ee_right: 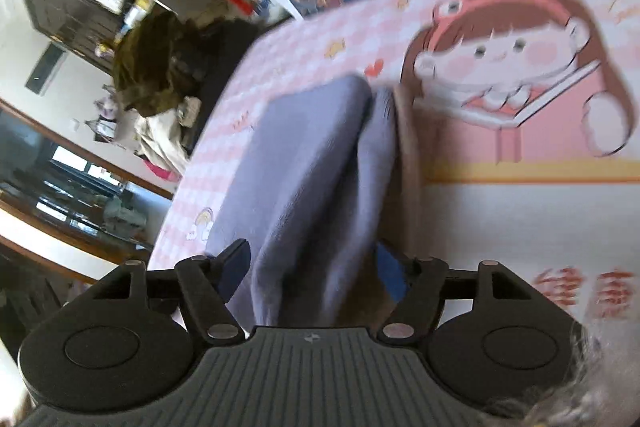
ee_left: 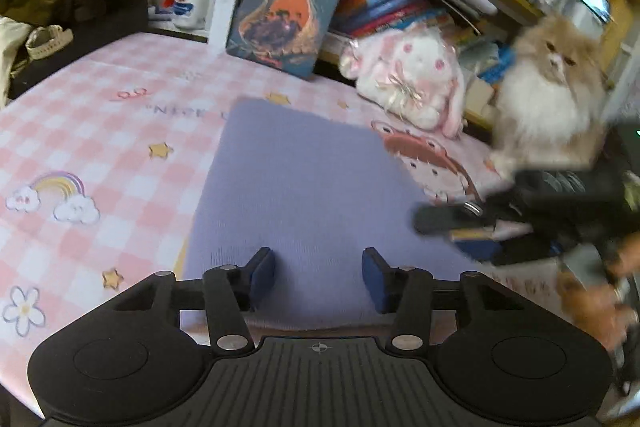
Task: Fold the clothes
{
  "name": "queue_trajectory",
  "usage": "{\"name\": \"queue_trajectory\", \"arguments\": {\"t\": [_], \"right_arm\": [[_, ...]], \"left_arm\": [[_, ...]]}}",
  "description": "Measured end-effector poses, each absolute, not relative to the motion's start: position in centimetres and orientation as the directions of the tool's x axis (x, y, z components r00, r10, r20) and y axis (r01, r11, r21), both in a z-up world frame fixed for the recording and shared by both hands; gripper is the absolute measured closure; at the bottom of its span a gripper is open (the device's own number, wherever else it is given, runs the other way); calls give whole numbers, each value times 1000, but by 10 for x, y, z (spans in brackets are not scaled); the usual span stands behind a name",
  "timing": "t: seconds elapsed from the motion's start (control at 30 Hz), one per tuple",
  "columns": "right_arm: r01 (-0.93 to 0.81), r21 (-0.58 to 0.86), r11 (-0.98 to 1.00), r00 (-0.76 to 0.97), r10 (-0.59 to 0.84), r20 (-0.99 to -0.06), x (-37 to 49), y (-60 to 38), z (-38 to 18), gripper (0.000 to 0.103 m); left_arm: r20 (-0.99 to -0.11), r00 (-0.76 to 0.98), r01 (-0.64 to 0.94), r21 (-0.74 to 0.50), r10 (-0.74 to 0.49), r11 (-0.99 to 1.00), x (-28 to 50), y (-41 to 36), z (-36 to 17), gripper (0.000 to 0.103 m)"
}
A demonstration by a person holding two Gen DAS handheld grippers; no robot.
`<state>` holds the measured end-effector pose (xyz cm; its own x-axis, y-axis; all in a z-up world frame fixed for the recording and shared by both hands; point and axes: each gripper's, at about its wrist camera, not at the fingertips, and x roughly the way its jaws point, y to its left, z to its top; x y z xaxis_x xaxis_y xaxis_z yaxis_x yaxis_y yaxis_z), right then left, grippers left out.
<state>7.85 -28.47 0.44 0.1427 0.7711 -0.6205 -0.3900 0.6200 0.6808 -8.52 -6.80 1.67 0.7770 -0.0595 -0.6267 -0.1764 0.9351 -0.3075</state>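
Left wrist view: my left gripper point(ee_left: 318, 277) hovers low over the near edge of the lilac cloth point(ee_left: 304, 195), its two blue pads point(ee_left: 264, 267) spread wide with nothing between them. The cloth lies flat, one piece, on the pink checked mat point(ee_left: 100, 131). Right gripper point(ee_left: 472, 227) comes in blurred at the cloth's right edge; I cannot tell its finger state from here. Behind the mat: one plush rabbit point(ee_left: 408, 79), one fluffy cat point(ee_left: 552, 99), one upright book point(ee_left: 288, 7).

Right wrist view: heavy motion blur. My right gripper point(ee_right: 310, 269) has a raised fold of the lilac cloth point(ee_right: 304, 167) bunched between its two fingers point(ee_right: 390, 273), which stand well apart around it; whether the pads actually press the fabric I cannot tell. One olive garment point(ee_right: 152, 71) lies heaped beyond the mat's point(ee_right: 500, 219) far side.
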Motion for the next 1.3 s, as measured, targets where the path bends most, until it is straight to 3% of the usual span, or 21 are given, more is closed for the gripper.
{"name": "queue_trajectory", "arguments": {"t": [0.07, 0.1, 0.13, 0.17, 0.27, 0.37, 0.43, 0.53, 0.6, 0.63, 0.7, 0.83, 0.87, 0.97, 1.1, 1.17, 1.23, 1.3], "right_arm": [[-377, 661, 649, 149, 747, -648, 79, -268, -2, 44], [-405, 625, 668, 181, 728, -661, 76, -261, 1, 66], [-472, 568, 675, 224, 714, -663, 68, -255, 10, 80], [-533, 505, 679, 267, 702, -661, 60, -250, 19, 88], [-733, 338, 591, 348, 752, -560, 24, -249, 45, 89], [-704, 276, 654, 370, 669, -644, 21, -249, 30, 89], [-616, 332, 714, 344, 623, -702, 38, -253, 4, 87], [-587, 360, 725, 332, 621, -710, 46, -255, -1, 84], [-586, 345, 733, 344, 611, -713, 45, -256, 5, 65], [-569, 357, 741, 350, 610, -711, 46, -260, 7, 61], [-528, 418, 739, 337, 634, -696, 52, -267, 9, 58], [-440, 520, 732, 296, 665, -685, 66, -269, 5, 54], [-429, 521, 738, 298, 660, -689, 69, -264, 5, 54], [-453, 482, 750, 341, 645, -683, 64, -255, 9, 87], [-636, 341, 692, 445, 690, -570, 33, -253, 39, 90], [-648, 259, 716, 461, 639, -615, 29, -246, 35, 91], [-582, 269, 767, 427, 570, -702, 42, -242, 10, 92], [-549, 314, 774, 411, 578, -705, 48, -245, -1, 92]], "left_arm": [[-634, 771, -168, -303, -67, 938, -86, -69, 16, 57], [-640, 766, -159, -292, -68, 943, -85, -70, 17, 57], [-645, 761, -151, -280, -70, 948, -83, -71, 18, 57], [-650, 757, -146, -275, -72, 950, -82, -72, 18, 56], [-665, 743, -140, -274, -82, 952, -82, -71, 15, 57], [-671, 734, -111, -267, -102, 957, -81, -74, 12, 55], [-677, 729, -99, -257, -106, 961, -79, -76, 13, 54], [-672, 731, -83, -263, -121, 961, -80, -72, 22, 54], [-637, 761, -86, -289, -125, 953, -84, -64, 32, 54], [-617, 777, -91, -308, -125, 947, -85, -58, 37, 54], [-589, 799, -103, -331, -120, 938, -86, -47, 42, 56], [-618, 781, -130, -308, -94, 943, -72, -36, 35, 58], [-627, 773, -128, -297, -92, 946, -69, -37, 31, 58], [-645, 760, -115, -263, -86, 958, -65, -39, 24, 58], [-653, 749, -112, -290, -111, 951, -65, -31, 22, 58], [-654, 746, -103, -294, -121, 950, -65, -31, 22, 58], [-658, 744, -99, -285, -120, 953, -64, -33, 21, 58], [-657, 744, -98, -286, -120, 953, -64, -32, 21, 58]]}}
